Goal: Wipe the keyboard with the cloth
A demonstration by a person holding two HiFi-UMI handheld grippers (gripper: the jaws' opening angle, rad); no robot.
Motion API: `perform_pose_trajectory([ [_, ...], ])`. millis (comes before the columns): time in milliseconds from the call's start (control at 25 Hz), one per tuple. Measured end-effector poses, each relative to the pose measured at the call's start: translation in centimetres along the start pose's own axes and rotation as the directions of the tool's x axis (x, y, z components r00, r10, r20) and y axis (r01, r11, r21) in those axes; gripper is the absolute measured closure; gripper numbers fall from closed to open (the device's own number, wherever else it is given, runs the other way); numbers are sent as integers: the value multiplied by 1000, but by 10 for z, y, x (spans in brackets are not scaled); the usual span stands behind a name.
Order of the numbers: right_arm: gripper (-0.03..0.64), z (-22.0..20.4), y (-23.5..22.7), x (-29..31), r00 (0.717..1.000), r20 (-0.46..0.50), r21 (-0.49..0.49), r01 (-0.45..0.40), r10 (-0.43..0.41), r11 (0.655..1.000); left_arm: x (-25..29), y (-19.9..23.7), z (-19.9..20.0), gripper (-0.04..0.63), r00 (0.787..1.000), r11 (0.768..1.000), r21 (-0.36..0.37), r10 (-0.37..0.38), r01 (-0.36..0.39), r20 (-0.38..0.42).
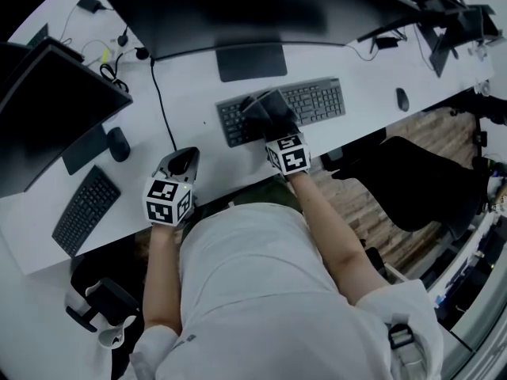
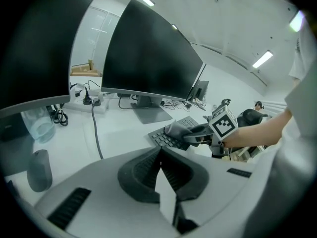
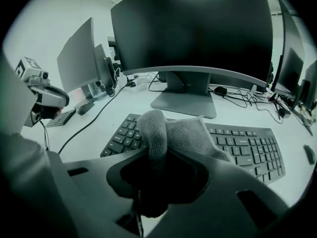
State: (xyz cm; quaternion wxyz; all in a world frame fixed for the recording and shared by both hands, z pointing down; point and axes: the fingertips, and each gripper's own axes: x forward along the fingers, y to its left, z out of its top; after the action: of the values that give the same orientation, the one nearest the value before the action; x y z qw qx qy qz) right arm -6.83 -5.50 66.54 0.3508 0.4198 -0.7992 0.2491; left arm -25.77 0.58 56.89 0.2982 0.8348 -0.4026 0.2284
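A dark grey keyboard lies on the white desk in front of the big monitor's stand. My right gripper is shut on a grey cloth, which rests bunched on the keyboard's left half. In the right gripper view the cloth folds up out of the jaws, over the keyboard. My left gripper hovers near the desk's front edge, left of the keyboard, its pads together with nothing between them. From the left gripper view, the cloth and right gripper sit on the keyboard.
A wide curved monitor stands behind the keyboard. A second monitor, a second keyboard and a mouse are on the left. A black cable crosses the desk. Another mouse lies right; a black chair stands beside the person.
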Motion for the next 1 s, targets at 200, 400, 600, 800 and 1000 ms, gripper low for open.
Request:
perform_pose_trajectory([
  [200, 522, 5, 32, 6, 998, -13, -61, -56, 55, 997, -7, 3, -7, 594, 1000, 1000, -18, 7, -7, 13],
  [400, 522, 8, 61, 12, 993, -38, -123, -112, 108, 986, -14, 5, -14, 594, 1000, 999, -38, 17, -16, 21],
  [600, 522, 8, 87, 19, 986, -58, -174, -166, 158, 971, -17, 6, -19, 594, 999, 998, -49, 26, -25, 24],
  [800, 522, 2, 106, 18, 974, -80, -198, -226, 214, 954, -17, 3, -19, 594, 999, 998, -61, 34, -32, 36],
  [1000, 522, -5, 118, 11, 961, -113, -220, -272, 253, 937, -15, -3, -21, 594, 999, 997, -68, 37, -34, 39],
])
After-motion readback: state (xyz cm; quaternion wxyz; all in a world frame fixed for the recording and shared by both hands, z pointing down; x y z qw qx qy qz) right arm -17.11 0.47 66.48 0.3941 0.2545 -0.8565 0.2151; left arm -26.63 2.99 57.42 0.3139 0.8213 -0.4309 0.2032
